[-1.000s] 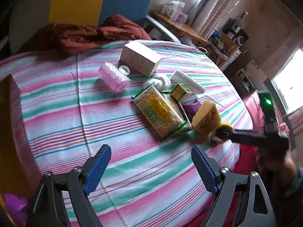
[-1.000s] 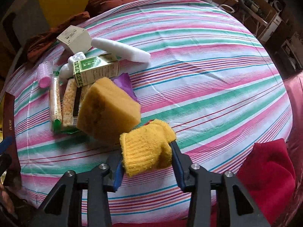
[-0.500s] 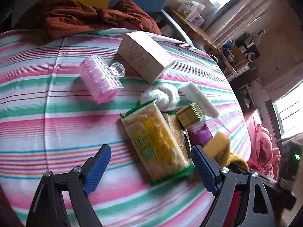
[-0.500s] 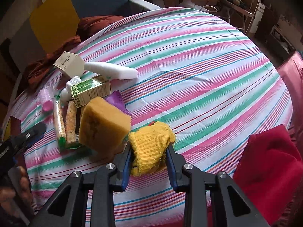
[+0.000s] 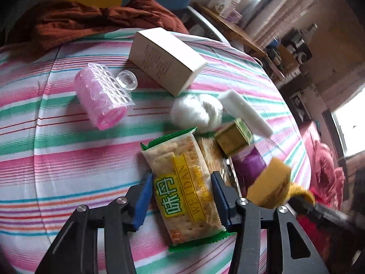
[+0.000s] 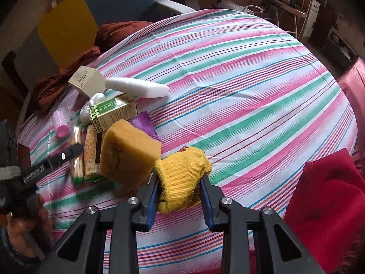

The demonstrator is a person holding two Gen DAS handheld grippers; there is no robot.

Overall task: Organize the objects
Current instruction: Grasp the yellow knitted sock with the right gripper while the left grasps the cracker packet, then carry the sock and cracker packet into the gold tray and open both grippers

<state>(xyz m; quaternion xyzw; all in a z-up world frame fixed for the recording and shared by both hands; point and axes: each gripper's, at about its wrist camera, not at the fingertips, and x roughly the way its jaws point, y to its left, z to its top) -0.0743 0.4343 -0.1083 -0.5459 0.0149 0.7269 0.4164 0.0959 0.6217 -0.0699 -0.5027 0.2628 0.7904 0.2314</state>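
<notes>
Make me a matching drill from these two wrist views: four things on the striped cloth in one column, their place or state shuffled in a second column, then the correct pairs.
Column one:
1. cracker packet
2. yellow knitted cloth
3. pink hair roller
4. white foam stick

Column two:
A. lying alone on its side, left of the cream box
B. clamped in the right gripper
C. between the closing jaws of the left gripper
D. one end resting against the cream box

Pairs: 1-C, 2-B, 3-A, 4-D
</notes>
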